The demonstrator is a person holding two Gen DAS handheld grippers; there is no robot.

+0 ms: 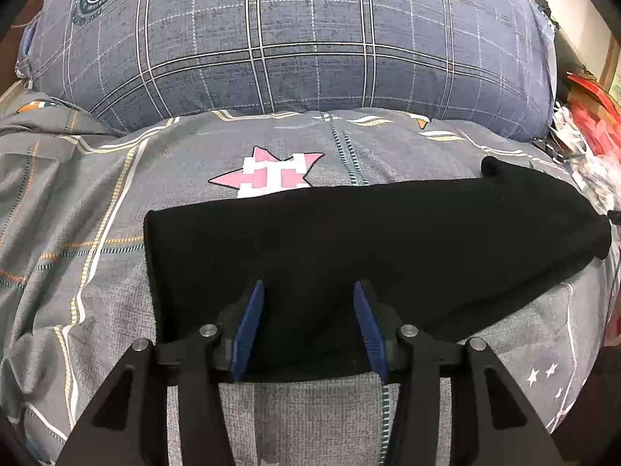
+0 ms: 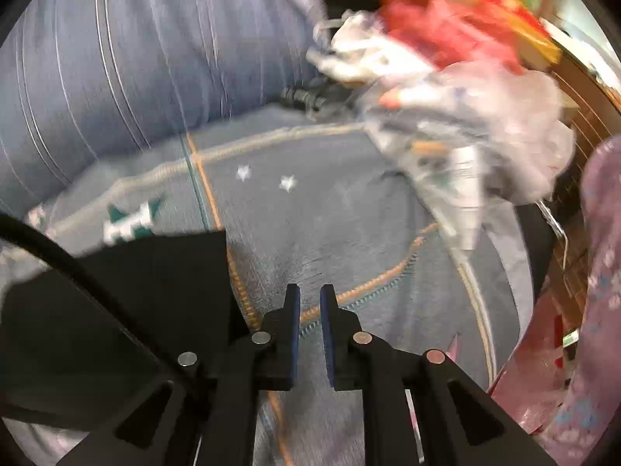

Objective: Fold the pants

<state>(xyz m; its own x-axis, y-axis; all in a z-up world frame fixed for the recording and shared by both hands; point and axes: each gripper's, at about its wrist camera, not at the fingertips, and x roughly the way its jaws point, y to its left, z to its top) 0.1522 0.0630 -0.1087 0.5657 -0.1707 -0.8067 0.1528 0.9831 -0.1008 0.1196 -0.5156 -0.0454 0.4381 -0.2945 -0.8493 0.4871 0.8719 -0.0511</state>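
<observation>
The black pants [image 1: 349, 240] lie folded into a long flat strip across the grey patterned bedspread [image 1: 97, 233]. My left gripper [image 1: 309, 291] is open, its blue pads over the near edge of the pants, holding nothing. In the blurred right wrist view the pants [image 2: 128, 295] lie at the lower left. My right gripper [image 2: 309, 297] hovers over bare bedspread [image 2: 349, 225] to the right of the pants, its jaws nearly together with a narrow gap and nothing between them.
A large blue checked pillow [image 1: 295, 39] lies behind the pants. A heap of clear plastic bags and red items [image 2: 446, 89] sits at the bed's right side. A black cable [image 2: 58, 256] crosses the lower left of the right wrist view.
</observation>
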